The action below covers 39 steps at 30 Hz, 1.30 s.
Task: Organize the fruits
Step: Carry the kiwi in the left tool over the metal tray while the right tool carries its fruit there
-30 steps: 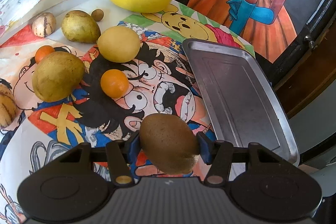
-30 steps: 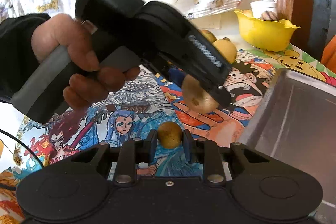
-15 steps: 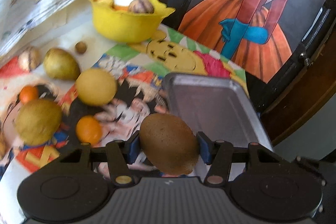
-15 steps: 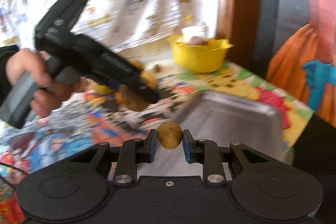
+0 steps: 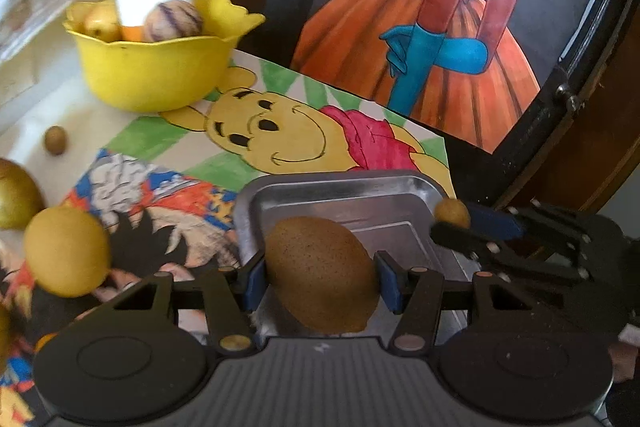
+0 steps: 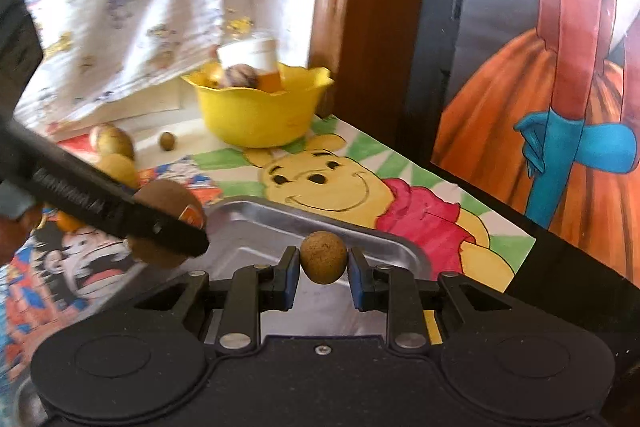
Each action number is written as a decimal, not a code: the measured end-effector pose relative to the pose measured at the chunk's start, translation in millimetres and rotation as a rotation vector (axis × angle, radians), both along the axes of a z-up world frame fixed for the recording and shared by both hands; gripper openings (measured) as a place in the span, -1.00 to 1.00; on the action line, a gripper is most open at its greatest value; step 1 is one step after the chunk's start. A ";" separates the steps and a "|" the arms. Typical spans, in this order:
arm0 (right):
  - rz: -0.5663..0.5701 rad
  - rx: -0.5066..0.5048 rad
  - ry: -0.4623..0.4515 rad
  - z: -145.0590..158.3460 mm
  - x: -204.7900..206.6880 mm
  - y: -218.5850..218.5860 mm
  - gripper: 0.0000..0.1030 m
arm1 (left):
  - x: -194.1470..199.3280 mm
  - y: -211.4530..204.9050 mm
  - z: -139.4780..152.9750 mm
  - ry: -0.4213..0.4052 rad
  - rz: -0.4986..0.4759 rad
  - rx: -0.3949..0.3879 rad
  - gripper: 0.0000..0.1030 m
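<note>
My left gripper (image 5: 320,279) is shut on a big brown kiwi (image 5: 320,273), held over the near part of the metal tray (image 5: 340,193). My right gripper (image 6: 322,269) is shut on a small round brown fruit (image 6: 323,257), also above the tray (image 6: 272,223). In the left wrist view the right gripper (image 5: 452,217) comes in from the right over the tray's far right corner with its small fruit (image 5: 452,211). In the right wrist view the left gripper (image 6: 168,231) and its kiwi (image 6: 164,193) hang at the tray's left edge.
A yellow bowl (image 5: 156,75) with fruit and a white cup stands at the back. Loose fruit lies on the cartoon-printed cloth to the left: a yellow one (image 5: 66,251), a green-gold one (image 5: 16,193), a small brown one (image 5: 55,139). The table edge runs right of the tray.
Both grippers have moved right, from over the cloth to above the tray, each still holding its fruit. The right gripper now appears in the left wrist view.
</note>
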State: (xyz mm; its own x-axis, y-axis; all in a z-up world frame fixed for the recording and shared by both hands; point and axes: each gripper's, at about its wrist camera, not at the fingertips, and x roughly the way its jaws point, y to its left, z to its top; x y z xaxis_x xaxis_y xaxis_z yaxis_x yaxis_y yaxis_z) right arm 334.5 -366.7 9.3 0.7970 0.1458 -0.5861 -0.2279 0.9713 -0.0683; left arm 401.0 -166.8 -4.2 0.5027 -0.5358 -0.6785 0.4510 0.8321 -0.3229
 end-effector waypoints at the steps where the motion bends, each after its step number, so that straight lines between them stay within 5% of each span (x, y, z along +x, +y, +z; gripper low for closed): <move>1: -0.001 0.012 0.009 -3.3 5.3 -3.5 -0.46 | 2.8 -3.9 -2.3 0.000 -0.009 0.002 0.16; 21: 0.031 0.157 0.043 -22.2 31.4 -0.1 -0.46 | 31.1 -6.0 -23.2 0.037 -0.017 0.013 0.16; 39: -0.024 0.032 0.072 -28.3 37.1 14.3 -0.41 | 32.8 5.8 -22.7 0.047 0.020 0.034 0.18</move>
State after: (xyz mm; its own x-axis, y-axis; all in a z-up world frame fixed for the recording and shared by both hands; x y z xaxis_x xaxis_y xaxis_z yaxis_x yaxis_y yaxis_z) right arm 371.6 -352.5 -19.0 0.7563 0.1471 -0.6374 -0.2079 0.9779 -0.0211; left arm 433.8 -161.1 -26.9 0.4802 -0.5022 -0.7192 0.4193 0.8516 -0.3147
